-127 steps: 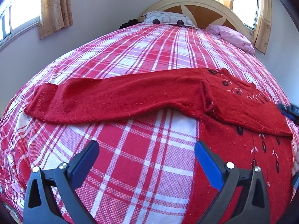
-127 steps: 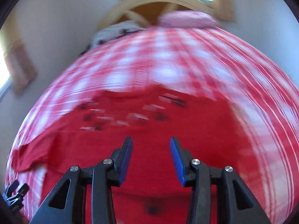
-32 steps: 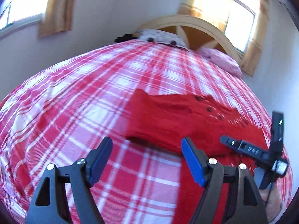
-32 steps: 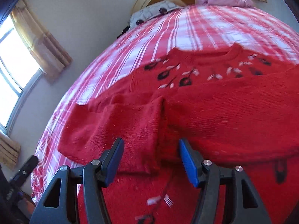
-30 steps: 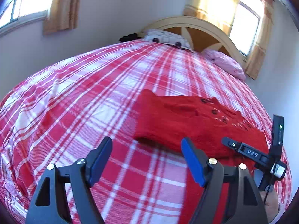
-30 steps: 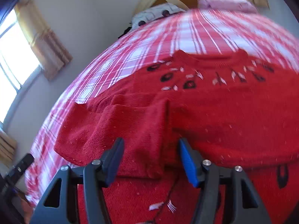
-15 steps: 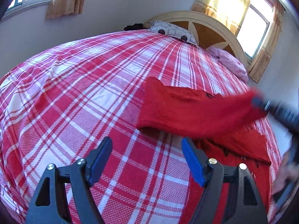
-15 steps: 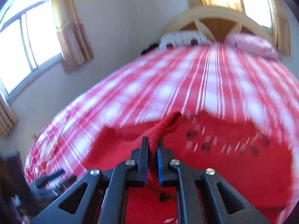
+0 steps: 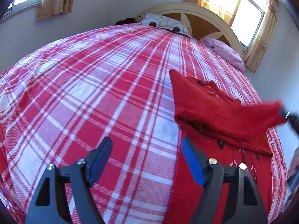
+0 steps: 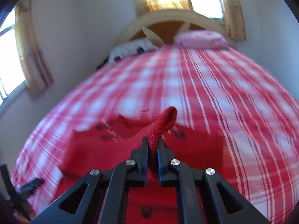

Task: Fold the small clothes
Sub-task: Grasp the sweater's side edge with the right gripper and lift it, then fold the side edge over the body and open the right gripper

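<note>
1. my right gripper is clamped tight on a fold of the red sweater; the knit cuff loops up past my closed tips.
2. my left gripper stands wide open with nothing between its blue pads, hanging over bare bedspread just left of the sweater's left edge.
3. the sweater lies on the right part of the bed, its body flat under my right side, and the pinched sleeve is stretched across it toward the right rim of the left view, lifted off the body below.
4. the sweater's near left edge runs straight down beside my left gripper's right finger.
5. open room: a broad stretch of plaid bedspread lies free to the left and ahead, up to the pillows and the curved headboard; walls and curtained windows stand beyond.
6. against a second ago: my right jaws were then apart over the folded sleeve, and have since shut on it; the sleeve was lying flat then and is now raised and drawn rightward.
7. my left jaws match their earlier spread.
</note>
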Motion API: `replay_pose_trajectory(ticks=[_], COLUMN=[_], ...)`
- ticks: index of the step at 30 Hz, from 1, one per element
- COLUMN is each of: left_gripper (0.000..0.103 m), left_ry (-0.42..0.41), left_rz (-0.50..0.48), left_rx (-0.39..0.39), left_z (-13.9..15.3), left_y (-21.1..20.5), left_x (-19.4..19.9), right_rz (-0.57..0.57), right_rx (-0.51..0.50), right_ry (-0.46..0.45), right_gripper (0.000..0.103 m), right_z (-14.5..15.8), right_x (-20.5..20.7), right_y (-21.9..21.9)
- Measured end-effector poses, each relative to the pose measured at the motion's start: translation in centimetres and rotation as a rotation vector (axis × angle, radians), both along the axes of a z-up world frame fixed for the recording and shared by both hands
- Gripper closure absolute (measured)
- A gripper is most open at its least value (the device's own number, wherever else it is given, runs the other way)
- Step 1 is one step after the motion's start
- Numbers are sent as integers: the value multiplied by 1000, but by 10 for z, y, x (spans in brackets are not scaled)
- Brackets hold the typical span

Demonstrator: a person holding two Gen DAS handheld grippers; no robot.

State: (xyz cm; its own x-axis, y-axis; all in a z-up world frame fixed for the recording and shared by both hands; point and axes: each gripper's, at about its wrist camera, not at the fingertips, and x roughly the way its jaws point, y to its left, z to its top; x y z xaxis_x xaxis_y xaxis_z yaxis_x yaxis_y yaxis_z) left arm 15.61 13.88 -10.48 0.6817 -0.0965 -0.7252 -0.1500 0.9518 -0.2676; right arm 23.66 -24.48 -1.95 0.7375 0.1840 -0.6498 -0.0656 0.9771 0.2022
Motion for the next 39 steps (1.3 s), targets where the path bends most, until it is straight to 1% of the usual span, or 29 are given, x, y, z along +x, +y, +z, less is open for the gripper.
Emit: replay_pose_trajectory(ticks=[3,6,7,9,11,13,17,19,21,22,23,24,26,28,30,32,33,35,37,39], left_gripper=[24,24,24,24,24,24,24,24,24,24,24,24,24,24,24,24,24,24,24,24], left_ry=[0,-3,-2,-2,-1,-1,12,13,5,1,1,4,10,8,-3,-25,-33,-47,-60,-72], left_rz=[-19,-28,-32,-37,-40,-42,-53,-65,-70,-67,-63,-61,-58,-57,-59,-55,-51,-46,-46,-60], left_rx=[29,56,56,57,61,59,58,66,77,81,81,75,61,68,85,98,104,121,133,131], left_z=[1,2,3,2,2,1,-2,-2,-1,-1,-1,-2,-3,-2,2,9,12,18,23,26], left_y=[-10,-15,-16,-18,-19,-21,-28,-32,-33,-32,-31,-31,-30,-32,-33,-33,-35,-40,-46,-58], left_x=[2,3,4,5,7,8,12,12,9,9,10,10,12,13,15,20,23,35,46,58], right_rz=[-42,-84,-96,-123,-134,-132,-140,-165,-189,-184,-166,-134,-121,-105,-109,-147,-171,-178,-138,-85], right_rx=[-28,-21,-5,32,25,46,42,54,20,14,23,41,26,6,-6,-20,-34,-65,-84,-85], right_ry=[75,118,120,104,88,106,150,132,86,86,105,149,156,157,133,54,-12,-64,-54,-18], right_gripper=[95,95,95,95,96,96,95,96,96,95,95,95,95,93,91,91,91,91,91,91], right_z=[-45,-69,-70,-68,-64,-64,-76,-72,-63,-62,-65,-73,-76,-70,-59,-43,-32,-19,-18,-27], right_x=[-1,-1,-2,-7,-9,-9,-8,-11,-18,-18,-16,-12,-9,-10,-16,-28,-36,-40,-34,-22], right_y=[-11,-22,-26,-36,-41,-46,-46,-49,-50,-51,-51,-51,-49,-46,-45,-47,-47,-41,-32,-21])
